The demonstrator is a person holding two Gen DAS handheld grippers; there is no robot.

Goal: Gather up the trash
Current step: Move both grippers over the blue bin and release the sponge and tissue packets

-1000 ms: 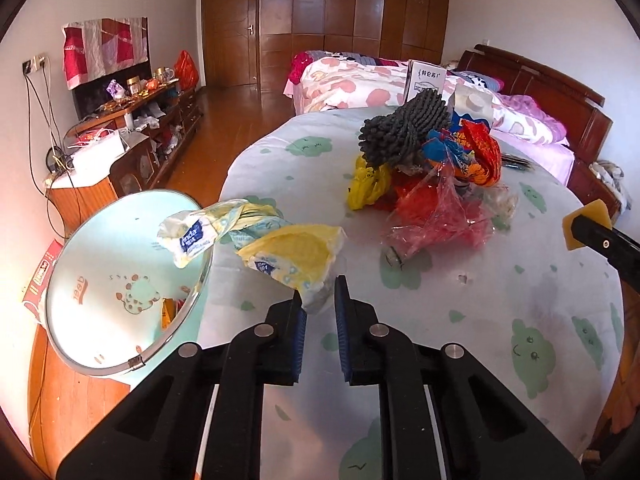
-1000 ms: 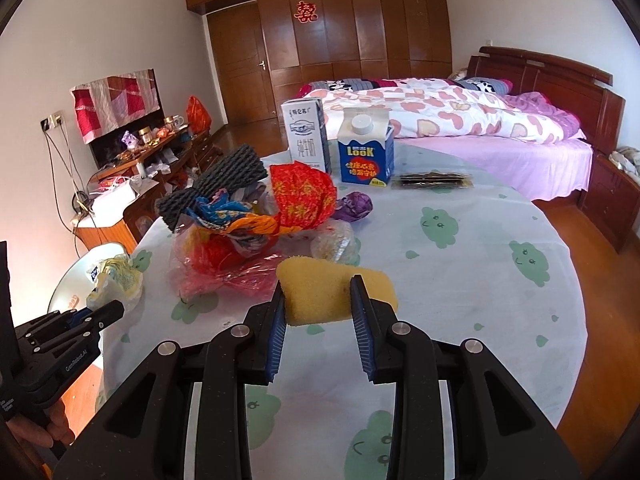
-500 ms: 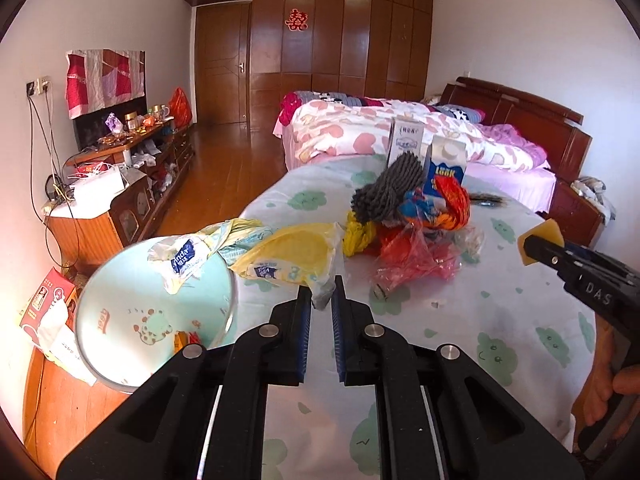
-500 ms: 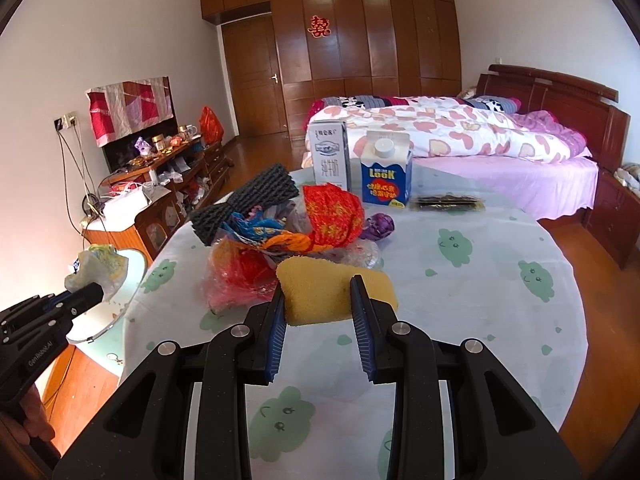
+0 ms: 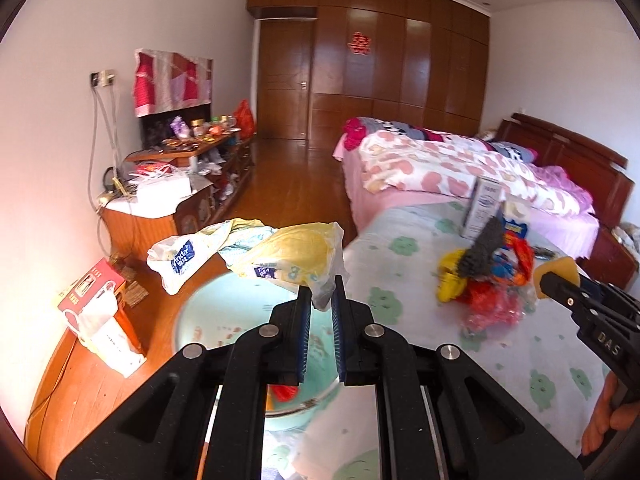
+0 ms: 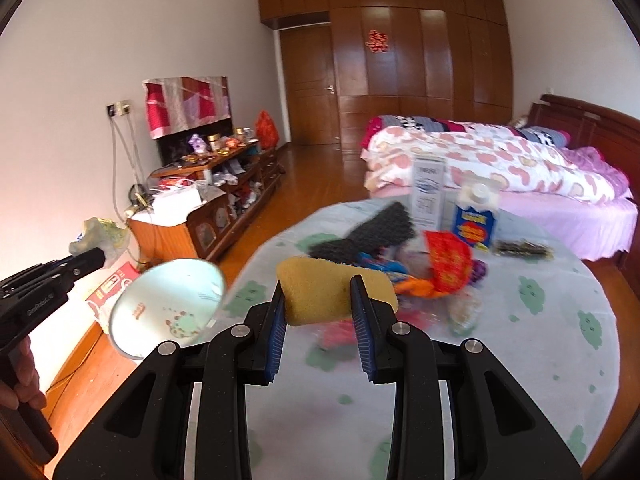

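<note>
My left gripper (image 5: 320, 294) is shut on a crumpled yellow and white plastic wrapper (image 5: 288, 256), which hangs in the air over the round pale green bin (image 5: 224, 320) beside the table. My right gripper (image 6: 318, 300) is shut on a yellow sponge (image 6: 324, 292), held above the table's left part. A pile of trash (image 6: 404, 268) lies on the table: a dark ribbed piece, red and blue wrappers, clear plastic. In the right wrist view the left gripper (image 6: 96, 258) shows at the far left with the wrapper (image 6: 100, 236).
The table (image 6: 540, 320) has a pale cloth with green prints. Two cartons (image 6: 476, 216) stand at its far side. A wooden cabinet (image 5: 160, 216) with clutter lines the left wall, a red box (image 5: 92, 292) lies on the floor, and a bed (image 5: 460, 164) is behind.
Both grippers have risen and swung left, off the trash pile and toward the bin. The wrapper now hangs over the bin's mouth; the sponge stays gripped.
</note>
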